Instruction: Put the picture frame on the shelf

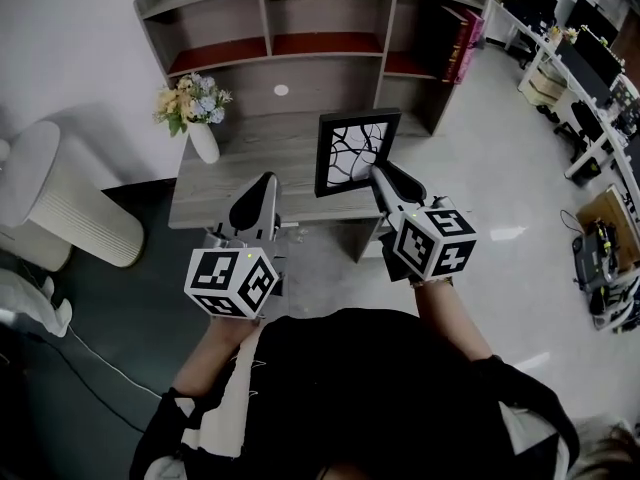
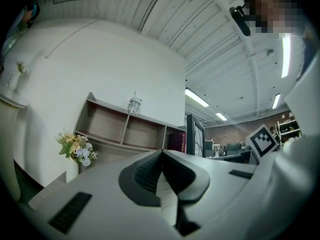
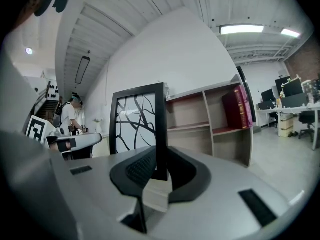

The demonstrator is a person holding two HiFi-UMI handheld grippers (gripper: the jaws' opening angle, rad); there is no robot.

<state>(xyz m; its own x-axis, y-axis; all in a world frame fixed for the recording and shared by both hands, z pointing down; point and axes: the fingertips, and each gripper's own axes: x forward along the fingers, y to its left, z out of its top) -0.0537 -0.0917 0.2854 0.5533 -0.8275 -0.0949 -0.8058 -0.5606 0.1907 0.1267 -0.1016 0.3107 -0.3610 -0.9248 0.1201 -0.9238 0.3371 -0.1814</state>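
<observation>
**Frame in your right gripper, upright at the desk front**

Each marker cube carries black-and-white square patterns.

Your right gripper (image 1: 380, 173) is clamped on the right edge of the picture frame (image 1: 355, 151): one black frame with a branching black-line design on white. It stands upright over the front of the desk (image 1: 255, 158), below the shelf (image 1: 300, 44) and outside its bays. Whether its bottom edge touches the desktop is unclear.

Your left gripper (image 1: 266, 182) hangs near the desk's front edge, jaws together with nothing between them.

The shelf has three bays across. A few dark red and pink books (image 1: 466, 30) stand in the right one, and one glass jar (image 2: 133, 104) sits on top. One white vase of flowers (image 1: 198, 118) stands at the desk's left.

The desk is grey wood grain on a pale floor by a white wall. Office desks with monitors (image 1: 590, 53) stand to the right.
</observation>
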